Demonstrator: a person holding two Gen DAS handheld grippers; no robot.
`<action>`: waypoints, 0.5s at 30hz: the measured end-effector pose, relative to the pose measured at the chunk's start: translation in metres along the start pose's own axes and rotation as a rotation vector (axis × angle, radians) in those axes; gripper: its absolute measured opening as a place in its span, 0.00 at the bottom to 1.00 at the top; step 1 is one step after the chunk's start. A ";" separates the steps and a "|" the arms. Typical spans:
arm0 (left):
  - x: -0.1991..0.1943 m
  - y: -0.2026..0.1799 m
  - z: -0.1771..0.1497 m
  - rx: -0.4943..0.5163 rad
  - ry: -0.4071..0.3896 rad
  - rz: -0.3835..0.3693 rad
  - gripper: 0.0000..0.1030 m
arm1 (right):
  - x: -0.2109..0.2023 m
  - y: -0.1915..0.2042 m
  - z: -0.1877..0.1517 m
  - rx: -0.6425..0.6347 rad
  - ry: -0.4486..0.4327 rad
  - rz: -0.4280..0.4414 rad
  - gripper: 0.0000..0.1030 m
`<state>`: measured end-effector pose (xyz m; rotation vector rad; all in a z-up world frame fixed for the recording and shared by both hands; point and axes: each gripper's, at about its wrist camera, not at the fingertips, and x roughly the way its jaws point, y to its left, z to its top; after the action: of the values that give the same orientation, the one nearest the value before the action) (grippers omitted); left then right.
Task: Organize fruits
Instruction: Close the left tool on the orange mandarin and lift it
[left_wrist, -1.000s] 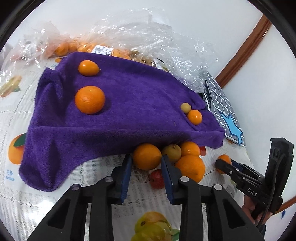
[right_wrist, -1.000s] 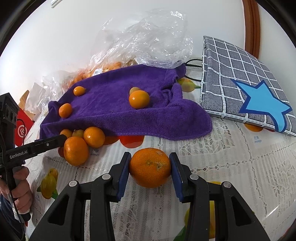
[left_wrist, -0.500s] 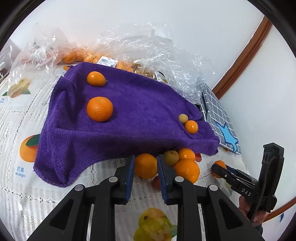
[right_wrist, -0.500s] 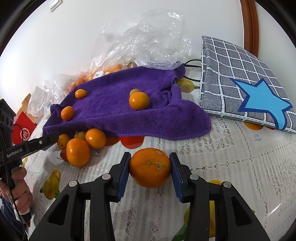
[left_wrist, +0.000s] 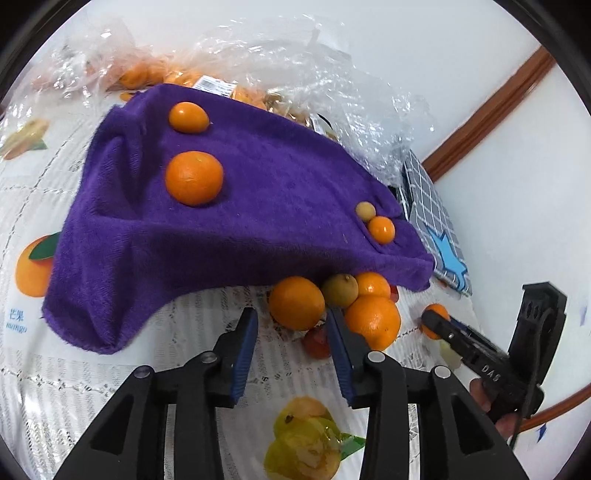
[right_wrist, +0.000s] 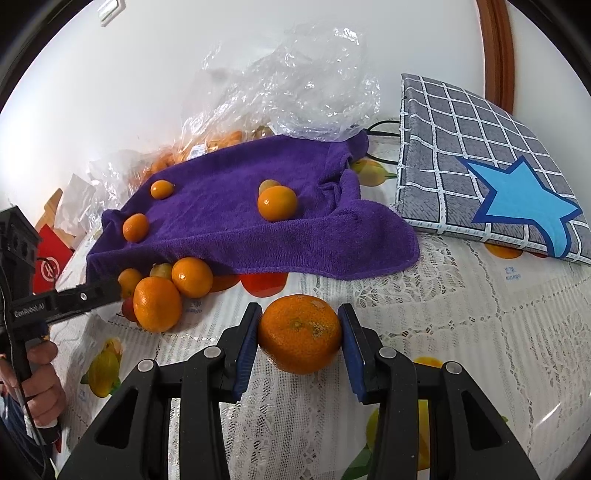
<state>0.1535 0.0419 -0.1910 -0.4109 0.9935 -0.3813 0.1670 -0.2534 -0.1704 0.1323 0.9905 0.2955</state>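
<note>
Here an orange (right_wrist: 299, 338) is pinched by the right gripper (right_wrist: 300, 341) — the left gripper (left_wrist: 291, 330) is opening, nothing gripped.

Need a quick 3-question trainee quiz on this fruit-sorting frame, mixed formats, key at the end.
1. True or false: the right gripper is clamped on an orange.
2. How many fruits lie on top of the purple towel? A) two B) four C) six
3. Fill in: the left gripper has its jaws opening, and the orange just ahead of them rests at the towel's ____ edge.

Key: 1 true; 2 B; 3 near (front).
</note>
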 end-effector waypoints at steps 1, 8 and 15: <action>0.001 -0.002 0.000 0.013 -0.002 0.001 0.40 | -0.001 -0.001 0.000 0.003 -0.002 0.005 0.41; 0.012 -0.011 0.010 0.028 -0.024 0.045 0.45 | -0.002 0.003 -0.001 -0.020 0.000 0.029 0.41; 0.021 -0.023 0.010 0.080 -0.017 0.070 0.31 | 0.001 0.005 -0.001 -0.032 0.009 0.036 0.41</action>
<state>0.1699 0.0139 -0.1898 -0.3062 0.9702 -0.3526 0.1652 -0.2483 -0.1704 0.1203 0.9929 0.3449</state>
